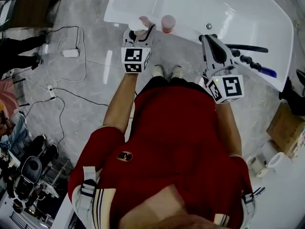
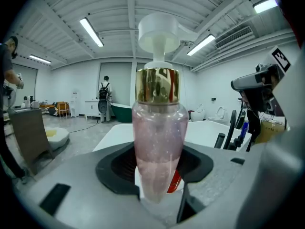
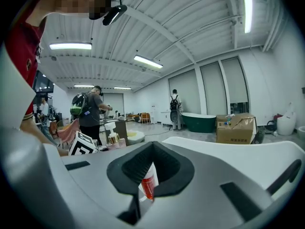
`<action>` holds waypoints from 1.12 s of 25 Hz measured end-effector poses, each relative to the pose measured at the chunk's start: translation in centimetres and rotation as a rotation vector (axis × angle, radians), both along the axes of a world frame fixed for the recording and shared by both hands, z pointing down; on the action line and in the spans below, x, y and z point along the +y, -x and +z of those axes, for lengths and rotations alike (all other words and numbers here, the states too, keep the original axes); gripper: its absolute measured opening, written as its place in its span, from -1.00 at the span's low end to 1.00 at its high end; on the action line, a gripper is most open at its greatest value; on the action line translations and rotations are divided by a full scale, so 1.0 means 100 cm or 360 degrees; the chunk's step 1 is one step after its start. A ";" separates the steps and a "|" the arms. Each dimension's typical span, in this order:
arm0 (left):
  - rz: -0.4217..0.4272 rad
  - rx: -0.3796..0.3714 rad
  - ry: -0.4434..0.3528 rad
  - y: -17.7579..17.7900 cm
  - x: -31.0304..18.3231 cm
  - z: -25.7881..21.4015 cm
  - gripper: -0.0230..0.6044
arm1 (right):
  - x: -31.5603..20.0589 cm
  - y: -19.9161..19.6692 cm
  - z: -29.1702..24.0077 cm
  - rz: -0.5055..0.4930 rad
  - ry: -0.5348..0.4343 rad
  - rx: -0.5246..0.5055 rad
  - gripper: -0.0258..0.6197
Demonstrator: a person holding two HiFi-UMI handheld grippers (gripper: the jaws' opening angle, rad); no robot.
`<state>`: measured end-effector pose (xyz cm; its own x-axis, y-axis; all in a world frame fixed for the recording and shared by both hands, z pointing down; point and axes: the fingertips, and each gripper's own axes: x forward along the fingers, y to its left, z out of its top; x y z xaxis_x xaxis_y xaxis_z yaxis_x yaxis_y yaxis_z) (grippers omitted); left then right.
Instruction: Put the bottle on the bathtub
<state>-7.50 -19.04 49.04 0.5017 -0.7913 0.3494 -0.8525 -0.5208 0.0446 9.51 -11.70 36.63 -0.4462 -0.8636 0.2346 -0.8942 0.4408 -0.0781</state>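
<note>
Head view: one red bottle (image 1: pixel 167 23); one pink bottle (image 2: pixel 157 147) clamped by left gripper (image 1: pixel 139 32); right gripper (image 1: pixel 205 38) clenched

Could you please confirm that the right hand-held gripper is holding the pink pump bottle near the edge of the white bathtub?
Not quite: it is the left hand-held gripper, not the right one, that holds the pink pump bottle near the edge of the white bathtub. The left gripper view shows the bottle upright between that gripper's jaws.

Right gripper (image 3: pixel 152 156): we note jaws together, nothing held. Red-labelled bottle (image 3: pixel 148 185) shows through the pad hollow. Pump bottle (image 3: pixel 112 136) at left; white bathtub (image 3: pixel 248 151) rim ahead.
</note>
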 end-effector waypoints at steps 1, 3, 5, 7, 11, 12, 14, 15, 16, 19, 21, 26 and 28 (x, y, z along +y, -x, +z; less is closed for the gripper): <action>0.0007 -0.0003 0.0010 -0.001 -0.002 0.005 -0.22 | -0.001 -0.001 0.002 0.0008 0.0006 0.0005 -0.92; 0.0019 -0.0011 0.0032 -0.002 -0.008 0.016 -0.22 | -0.003 -0.004 0.006 0.0031 0.0024 0.0014 -0.92; 0.0032 -0.0025 0.0050 -0.004 -0.013 0.026 -0.22 | -0.004 -0.007 0.011 0.0059 0.0044 0.0024 -0.92; 0.0049 -0.0038 0.0062 -0.005 -0.018 0.035 -0.22 | -0.006 -0.007 0.014 0.0072 0.0055 0.0032 -0.92; 0.0072 -0.0053 0.0094 -0.006 -0.032 0.052 -0.22 | -0.011 -0.006 0.019 0.0087 0.0075 0.0048 -0.92; 0.0076 -0.0055 0.0103 -0.007 -0.035 0.056 -0.22 | -0.012 -0.008 0.020 0.0095 0.0082 0.0053 -0.92; 0.0087 -0.0058 0.0121 -0.009 -0.039 0.064 -0.22 | -0.012 -0.012 0.025 0.0122 0.0103 0.0064 -0.92; 0.0094 -0.0059 0.0129 -0.010 -0.040 0.068 -0.22 | -0.012 -0.014 0.027 0.0135 0.0112 0.0067 -0.92; 0.0100 -0.0060 0.0135 -0.011 -0.042 0.072 -0.22 | -0.012 -0.015 0.029 0.0146 0.0122 0.0071 -0.92; 0.0115 -0.0058 0.0154 -0.014 -0.049 0.081 -0.22 | -0.012 -0.017 0.034 0.0169 0.0151 0.0085 -0.92; 0.0123 -0.0059 0.0167 -0.015 -0.053 0.086 -0.22 | -0.013 -0.017 0.035 0.0170 0.0165 0.0098 -0.92; 0.0141 -0.0069 0.0196 -0.022 -0.060 0.095 -0.22 | -0.013 -0.026 0.036 0.0200 0.0198 0.0115 -0.92; 0.0152 -0.0074 0.0206 -0.024 -0.064 0.103 -0.21 | -0.014 -0.028 0.039 0.0206 0.0207 0.0120 -0.92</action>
